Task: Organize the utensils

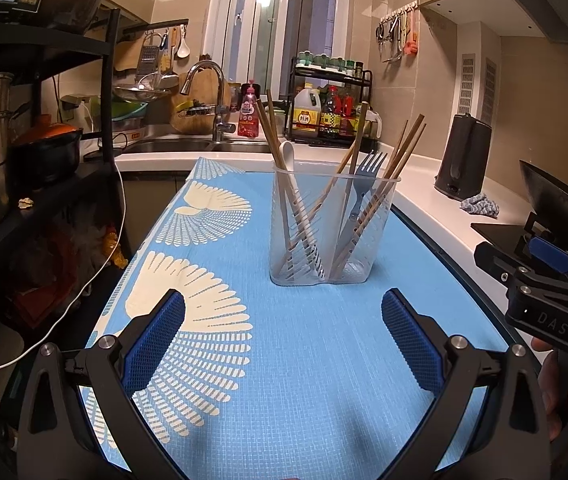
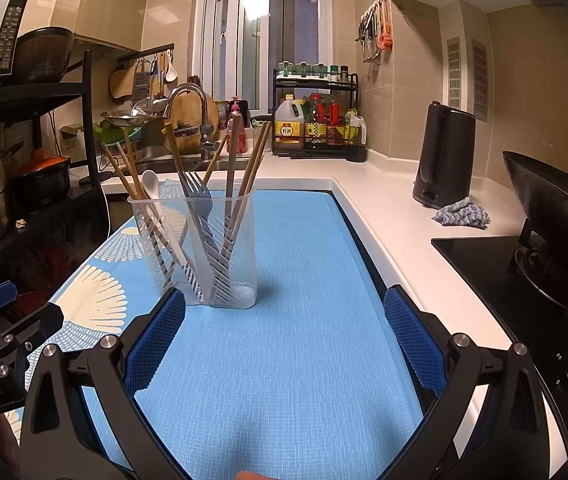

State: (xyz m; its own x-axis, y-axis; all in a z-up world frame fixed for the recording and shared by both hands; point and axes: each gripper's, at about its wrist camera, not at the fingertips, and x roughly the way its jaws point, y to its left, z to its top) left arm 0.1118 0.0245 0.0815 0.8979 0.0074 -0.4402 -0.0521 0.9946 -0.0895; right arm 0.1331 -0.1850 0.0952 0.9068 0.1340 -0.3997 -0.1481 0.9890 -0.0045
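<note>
1. While it stands upright on the blue mat [image 1: 304, 360], the clear utensil holder [image 1: 334, 232] carries chopsticks [image 1: 273, 136], a white spoon [image 1: 288, 154] and a fork [image 1: 370, 172].
2. Bare mat surrounds it; the white counter [image 2: 384, 216] borders the right edge.
3. Left gripper [image 1: 283, 308] and right gripper [image 2: 284, 308] are both spread wide and grasp nothing.

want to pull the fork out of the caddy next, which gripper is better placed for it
Probably the left. In its view the clear caddy stands straight ahead between the open left gripper fingers, fork facing it. The open right gripper has the caddy off towards its left finger.
</note>
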